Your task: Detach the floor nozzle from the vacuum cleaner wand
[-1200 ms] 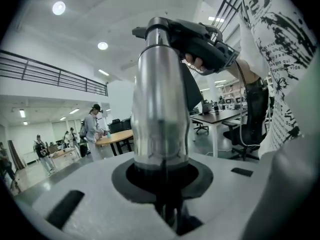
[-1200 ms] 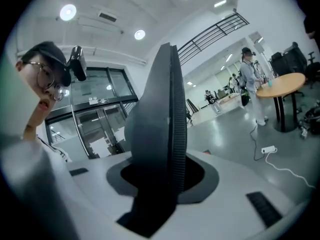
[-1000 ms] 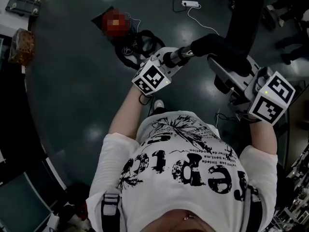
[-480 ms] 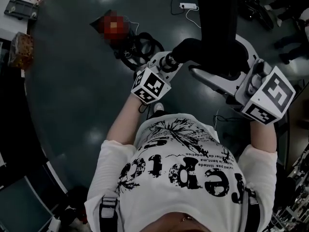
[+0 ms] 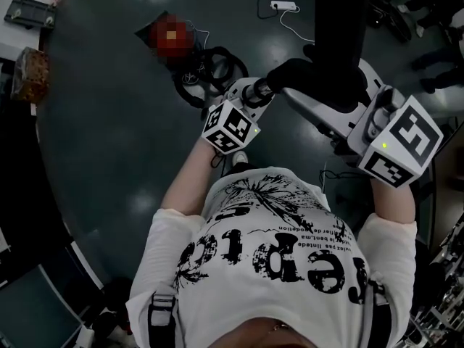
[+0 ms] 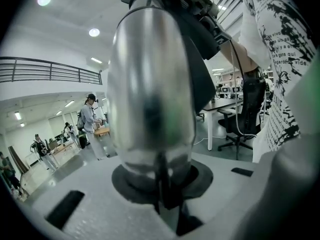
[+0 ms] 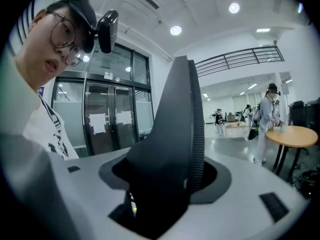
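Observation:
In the head view my left gripper (image 5: pixel 255 91) is shut on the silver wand (image 5: pixel 262 87), with its marker cube nearest me. The same shiny wand (image 6: pixel 150 94) fills the left gripper view, where it sits in the left gripper (image 6: pixel 161 186). The wand ends in the black floor nozzle (image 5: pixel 339 27), which is lifted off the floor and stands on end. My right gripper (image 5: pixel 341 96) reaches in from the right, and its jaws are closing with the nozzle's black neck between them. The black ribbed nozzle (image 7: pixel 175 134) rises out of the right gripper (image 7: pixel 165 194) in the right gripper view.
A coil of black cables (image 5: pixel 212 67) lies on the dark floor beyond my left hand. A white power strip (image 5: pixel 285 6) lies farther off, and a box (image 5: pixel 32 67) stands at the left edge. Behind are people, a desk with an office chair (image 6: pixel 235 134) and a round wooden table (image 7: pixel 295 134).
The black nozzle swung from a lean to the right to nearly upright. My right gripper rose and rolled, and its cube now shows another face. The left gripper hardly moved.

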The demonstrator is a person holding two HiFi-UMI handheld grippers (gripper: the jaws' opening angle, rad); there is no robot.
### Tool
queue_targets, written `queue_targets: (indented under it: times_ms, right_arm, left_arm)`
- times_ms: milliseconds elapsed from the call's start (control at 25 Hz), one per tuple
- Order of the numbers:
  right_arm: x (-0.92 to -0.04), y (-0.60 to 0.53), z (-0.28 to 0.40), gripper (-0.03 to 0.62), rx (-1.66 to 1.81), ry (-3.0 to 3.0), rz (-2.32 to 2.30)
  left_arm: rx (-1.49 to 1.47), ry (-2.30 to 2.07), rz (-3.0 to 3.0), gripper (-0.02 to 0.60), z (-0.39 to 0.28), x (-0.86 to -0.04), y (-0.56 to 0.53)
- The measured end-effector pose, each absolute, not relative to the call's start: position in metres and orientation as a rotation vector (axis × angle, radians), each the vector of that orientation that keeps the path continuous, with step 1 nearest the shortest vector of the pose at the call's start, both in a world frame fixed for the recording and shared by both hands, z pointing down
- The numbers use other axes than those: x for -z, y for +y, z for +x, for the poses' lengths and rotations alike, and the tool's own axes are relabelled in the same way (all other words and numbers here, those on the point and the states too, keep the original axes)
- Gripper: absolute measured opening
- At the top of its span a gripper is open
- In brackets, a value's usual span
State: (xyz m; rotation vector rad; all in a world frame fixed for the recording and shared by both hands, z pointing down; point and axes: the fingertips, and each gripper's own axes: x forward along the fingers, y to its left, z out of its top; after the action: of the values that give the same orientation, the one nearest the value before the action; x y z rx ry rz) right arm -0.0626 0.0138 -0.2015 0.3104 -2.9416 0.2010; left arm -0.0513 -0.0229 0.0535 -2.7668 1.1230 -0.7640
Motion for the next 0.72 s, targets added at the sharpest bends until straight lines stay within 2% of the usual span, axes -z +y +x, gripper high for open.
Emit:
queue_targets:
  times_ms: [80,400,720]
  right_arm:
    - [0.204,0.015,-0.06,0.27,-0.147,-2.95,0.317]
    - [0.21,0.017,-0.045,0.262,-0.07,-2.982,0.265]
    - [0.207,0.029,-0.03,0.259,0.183,-2.964,0.052]
  left_arm:
    - [0.74,1.07,-2.785,0.072,-0.047,-0.053,-0.022]
    - [0.615,0.804,-2.86,0.069,-0.039,-0.041,-0.014]
    - [0.805,0.218,-3.041,0.06,-0.022,-0.074,0.033]
